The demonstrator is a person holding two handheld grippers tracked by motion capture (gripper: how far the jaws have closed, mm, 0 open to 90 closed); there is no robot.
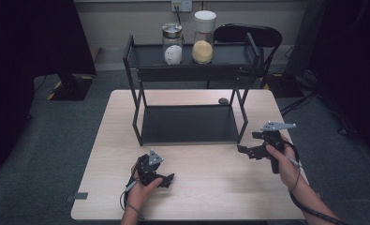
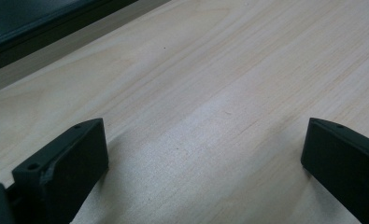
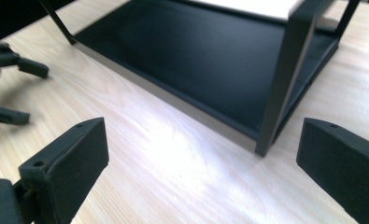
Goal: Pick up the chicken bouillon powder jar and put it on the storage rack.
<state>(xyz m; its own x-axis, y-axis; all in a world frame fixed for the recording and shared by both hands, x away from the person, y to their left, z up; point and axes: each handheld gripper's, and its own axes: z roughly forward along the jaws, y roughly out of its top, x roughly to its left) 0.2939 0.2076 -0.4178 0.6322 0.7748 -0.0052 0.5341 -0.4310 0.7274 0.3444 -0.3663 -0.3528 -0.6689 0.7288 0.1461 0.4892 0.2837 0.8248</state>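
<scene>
High view, my log: the table [image 1: 206,187] is a rectangular slab of pale wood with fine straight grain, matte. On its far half stands a black metal rack [image 1: 187,123], two flat shelves joined by thin square-section legs; the lower shelf sits on the table, the upper one has a low rim. On the upper shelf stand two clear jars, just beside each other: a glass jar with a metal lid [image 1: 172,43] holding something white, and a taller jar with a white lid [image 1: 203,36] part-filled with yellow grains.

My left gripper [image 1: 167,179] lies low over the near-left part of the table, well apart from the rack, hand wrapped round its handle from below, grey three-cornered plate up. In the left gripper view its blocky black jaws stand wide apart with bare wood between them; it holds nothing.

My right gripper [image 1: 244,151] hovers near the rack's front-right leg, pointing left across the table, hand gripping from the right, cable trailing along the forearm. In the right gripper view the jaws are spread wide and empty, with the leg and lower shelf ahead of them.
</scene>
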